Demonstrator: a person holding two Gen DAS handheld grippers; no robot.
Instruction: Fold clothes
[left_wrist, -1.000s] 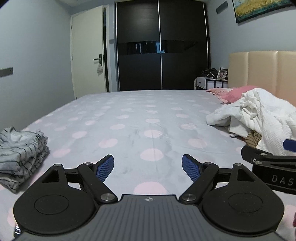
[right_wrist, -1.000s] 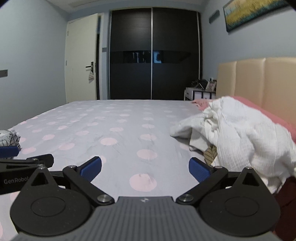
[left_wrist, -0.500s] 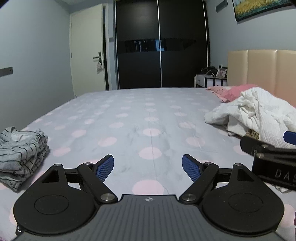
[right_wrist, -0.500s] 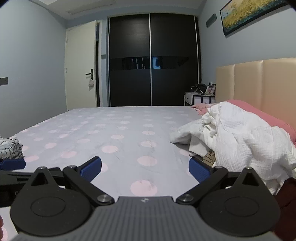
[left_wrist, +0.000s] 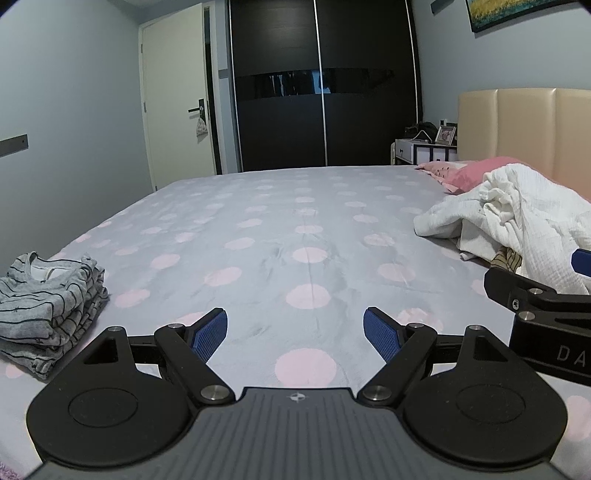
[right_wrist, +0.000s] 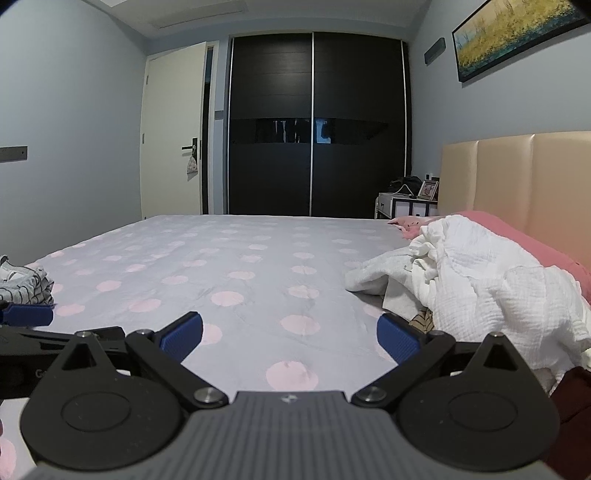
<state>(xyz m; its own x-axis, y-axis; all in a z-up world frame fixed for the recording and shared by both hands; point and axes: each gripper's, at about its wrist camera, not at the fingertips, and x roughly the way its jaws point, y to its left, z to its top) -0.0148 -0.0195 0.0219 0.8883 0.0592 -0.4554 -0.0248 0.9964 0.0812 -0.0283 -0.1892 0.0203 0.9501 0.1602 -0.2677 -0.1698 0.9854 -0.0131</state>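
A folded grey striped shirt (left_wrist: 48, 299) lies at the near left of the bed; its edge shows in the right wrist view as the striped shirt (right_wrist: 27, 282). A heap of white clothes (left_wrist: 524, 218) lies at the right by the headboard, seen closer as the white heap (right_wrist: 480, 284), with a patterned brown garment (right_wrist: 424, 319) under it. My left gripper (left_wrist: 295, 334) hovers open over the bedsheet with nothing between its blue pads. My right gripper (right_wrist: 290, 336) is open too, empty, just left of the heap. Each gripper shows at the other view's edge.
The grey sheet with pink dots (left_wrist: 303, 229) spreads flat across the bed. A pink pillow (left_wrist: 476, 173) and beige headboard (right_wrist: 517, 181) stand at the right. A nightstand (right_wrist: 406, 205), dark wardrobe (right_wrist: 314, 125) and white door (right_wrist: 171, 129) are beyond. A dark red cloth (right_wrist: 576, 402) lies at the near right.
The right wrist view has tilted up a little, so more wall and ceiling show. The left gripper has stayed in place. Both grippers stay open.
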